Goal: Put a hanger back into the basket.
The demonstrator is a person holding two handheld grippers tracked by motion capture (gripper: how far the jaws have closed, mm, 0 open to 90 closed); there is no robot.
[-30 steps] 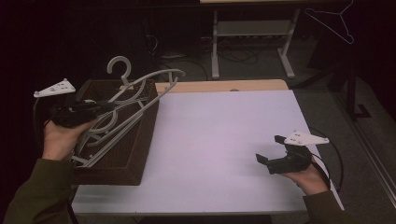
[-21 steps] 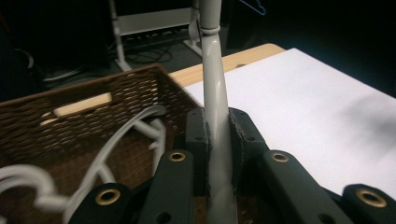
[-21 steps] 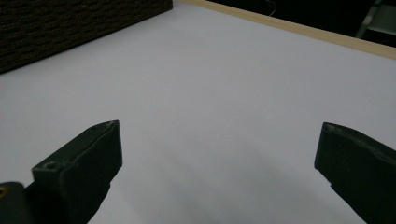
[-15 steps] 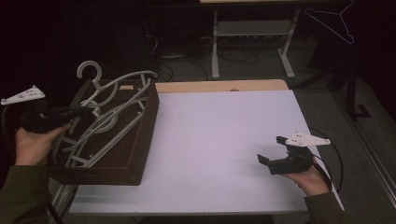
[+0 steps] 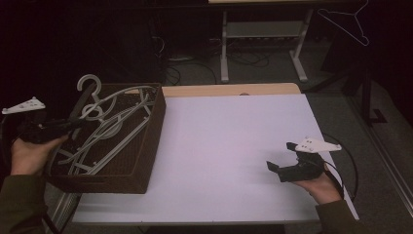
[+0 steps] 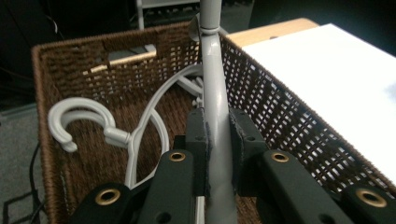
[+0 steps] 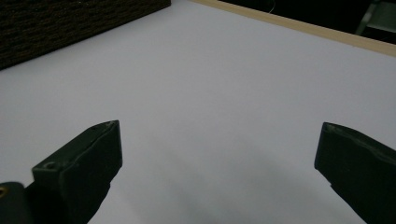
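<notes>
A brown wicker basket (image 5: 157,119) stands at the table's left end with several grey plastic hangers lying in it. My left gripper (image 5: 72,125) reaches over the basket's left side, shut on the bar of one grey hanger (image 6: 215,88). That hanger's hook (image 5: 88,83) pokes up past the basket's far rim. In the left gripper view, my left gripper (image 6: 218,128) pinches the bar between both pads above the basket (image 6: 285,107), and another hanger's hook (image 6: 79,122) rests inside. My right gripper (image 5: 285,163) hovers low over the white table at the right. Its jaws are wide apart with nothing between them (image 7: 219,158).
The white tabletop (image 5: 229,146) stretches between basket and right hand, with a wooden strip (image 5: 229,90) along its far edge. The basket's dark wall (image 7: 70,23) appears far off in the right gripper view. Beyond the table stand a metal frame (image 5: 224,48) and a wire hanger (image 5: 348,22).
My left hand has moved left and slightly down, carrying the gripped hanger lower over the basket's left part. The right hand has stayed in place.
</notes>
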